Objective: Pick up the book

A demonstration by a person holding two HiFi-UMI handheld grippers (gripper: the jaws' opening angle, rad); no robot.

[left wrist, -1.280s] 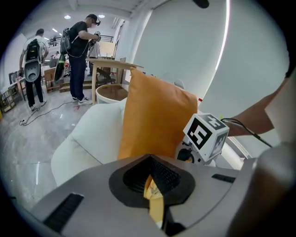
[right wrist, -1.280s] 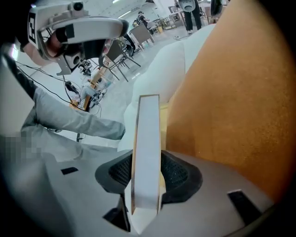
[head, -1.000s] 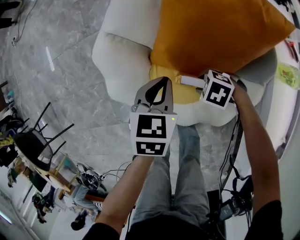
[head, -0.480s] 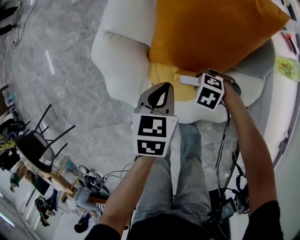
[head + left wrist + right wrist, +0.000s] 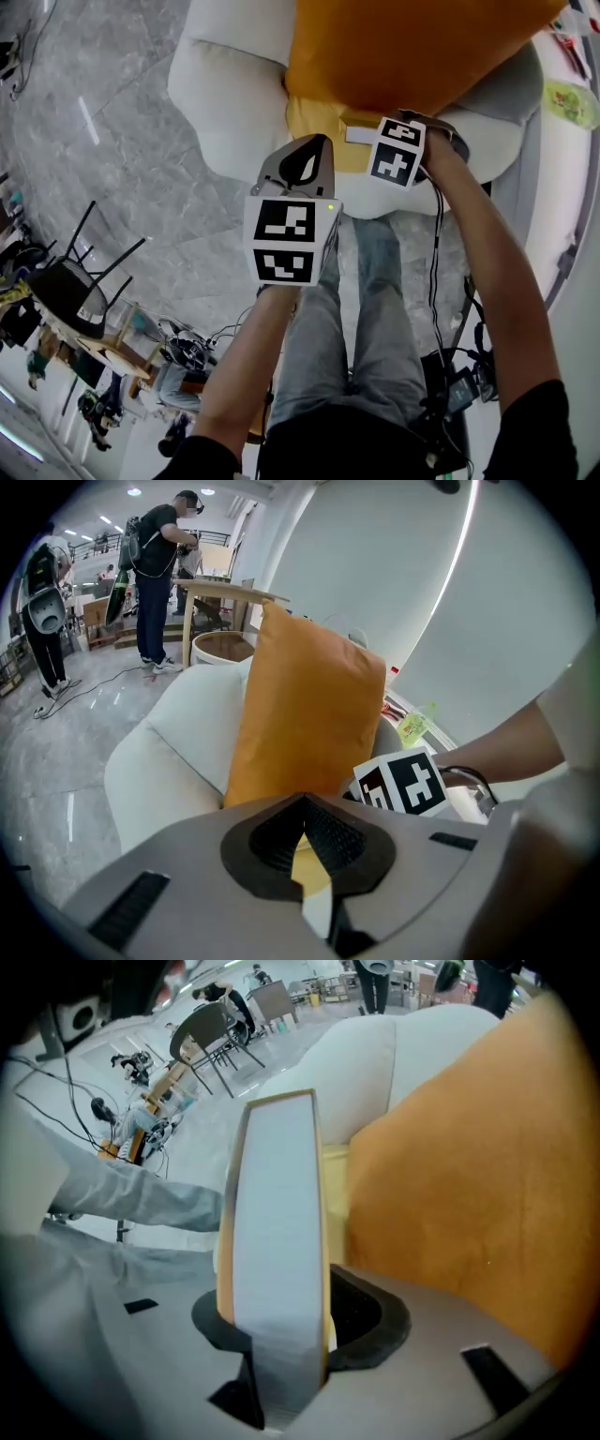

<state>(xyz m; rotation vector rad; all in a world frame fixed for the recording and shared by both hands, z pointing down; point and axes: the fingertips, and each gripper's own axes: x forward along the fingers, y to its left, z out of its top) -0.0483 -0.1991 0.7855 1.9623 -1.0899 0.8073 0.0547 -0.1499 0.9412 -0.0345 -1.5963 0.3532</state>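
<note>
Head view: book (image 5: 360,137) mostly hidden under orange cushion (image 5: 403,47), only an edge shows; cushion cut off at top; right gripper (image 5: 411,124) tips hidden behind its marker cube (image 5: 397,154); bkgd people (image 5: 157,569) in left gripper view too small for detail

R gripper (image 5: 291,1335) fingers (image 5: 377,1321) just opening, book (image 5: 277,1213) between

A thick book (image 5: 277,1241) with thin yellowish covers and a pale grey page block stands with its page edge uppermost. It is beside a large orange cushion (image 5: 469,1176) on a cream sofa (image 5: 366,1054).
</note>
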